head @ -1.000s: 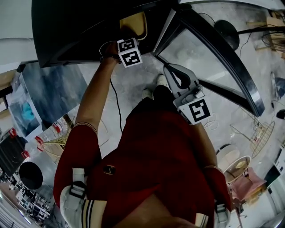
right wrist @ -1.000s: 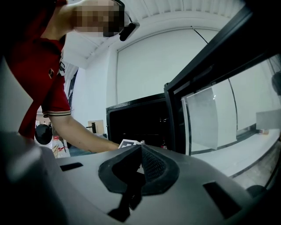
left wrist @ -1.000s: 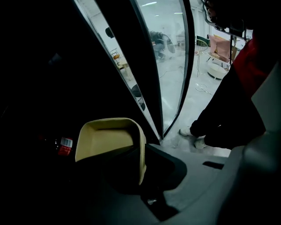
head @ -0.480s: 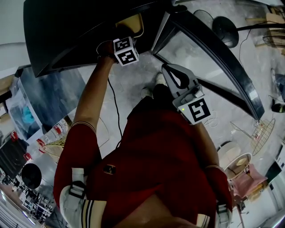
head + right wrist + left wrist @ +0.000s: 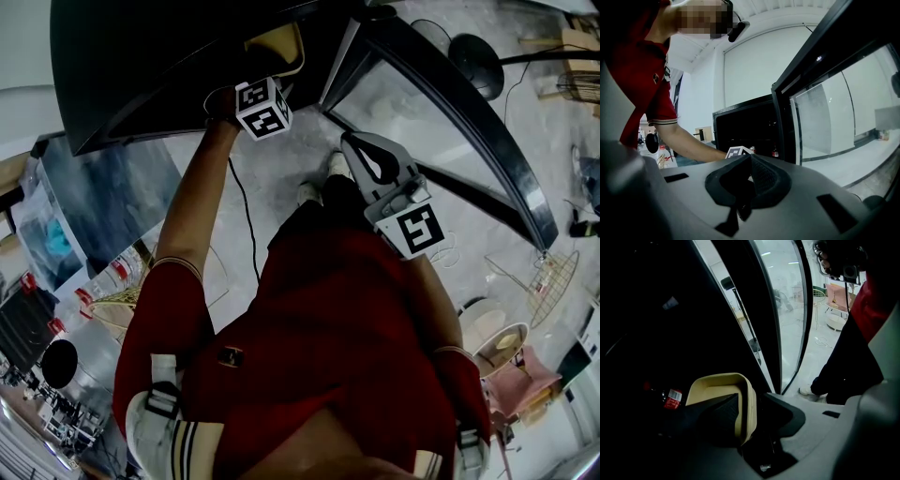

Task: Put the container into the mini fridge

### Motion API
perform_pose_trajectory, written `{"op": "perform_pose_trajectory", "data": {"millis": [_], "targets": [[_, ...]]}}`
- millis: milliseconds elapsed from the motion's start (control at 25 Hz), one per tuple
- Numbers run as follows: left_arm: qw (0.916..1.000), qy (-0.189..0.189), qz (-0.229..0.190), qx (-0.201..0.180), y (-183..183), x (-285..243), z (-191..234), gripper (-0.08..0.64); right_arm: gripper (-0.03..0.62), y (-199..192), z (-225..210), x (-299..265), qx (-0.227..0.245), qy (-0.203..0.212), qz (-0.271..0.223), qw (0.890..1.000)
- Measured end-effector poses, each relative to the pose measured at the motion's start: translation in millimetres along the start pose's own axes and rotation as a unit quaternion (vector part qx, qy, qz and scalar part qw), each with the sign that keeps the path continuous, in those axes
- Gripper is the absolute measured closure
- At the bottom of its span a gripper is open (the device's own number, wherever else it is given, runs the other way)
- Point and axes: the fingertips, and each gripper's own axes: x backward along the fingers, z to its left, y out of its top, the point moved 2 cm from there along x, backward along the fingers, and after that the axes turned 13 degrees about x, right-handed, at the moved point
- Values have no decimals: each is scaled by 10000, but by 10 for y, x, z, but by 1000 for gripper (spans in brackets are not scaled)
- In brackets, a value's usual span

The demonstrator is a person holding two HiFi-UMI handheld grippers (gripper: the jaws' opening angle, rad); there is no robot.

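The beige container (image 5: 277, 47) lies inside the black mini fridge (image 5: 169, 75), just past its open front. In the left gripper view the container (image 5: 717, 385) has its right wall between the jaws. My left gripper (image 5: 751, 401) is opening: one jaw sits inside the container, the other stands off its outer wall with a gap. In the head view the left gripper (image 5: 266, 86) reaches into the fridge. My right gripper (image 5: 356, 150) hangs back by the glass door (image 5: 441, 103), shut and empty, as the right gripper view (image 5: 749, 161) shows.
A red-labelled bottle (image 5: 671, 398) lies in the fridge left of the container. More bottles (image 5: 775, 152) stand deeper inside. A black cable (image 5: 246, 225) runs over the floor. Bottles (image 5: 103, 281) stand at the left; a wire basket (image 5: 555, 281) and a pink bag (image 5: 520, 380) are at the right.
The left gripper's marker cube has turned slightly at the fridge opening. The container stays in place inside the fridge. The right gripper has barely moved.
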Motion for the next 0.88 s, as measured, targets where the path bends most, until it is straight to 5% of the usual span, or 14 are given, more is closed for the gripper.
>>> {"op": "perform_pose_trajectory", "data": {"millis": [240, 400, 680, 880], "targets": [[9974, 352, -603, 171, 131, 282, 48, 405, 595, 22, 12, 10, 124, -33, -36, 9999], [9873, 572, -1340, 640, 283, 612, 64, 405, 595, 85, 21, 16, 109, -87, -178, 9997], [9405, 719, -2839, 1726, 541, 1350, -89, 405, 595, 124, 104, 35, 102, -119, -189, 9997], [9029, 702, -3523, 2360, 696, 1780, -258, 423, 595, 131, 88, 96, -4, -154, -363, 9992]]}}
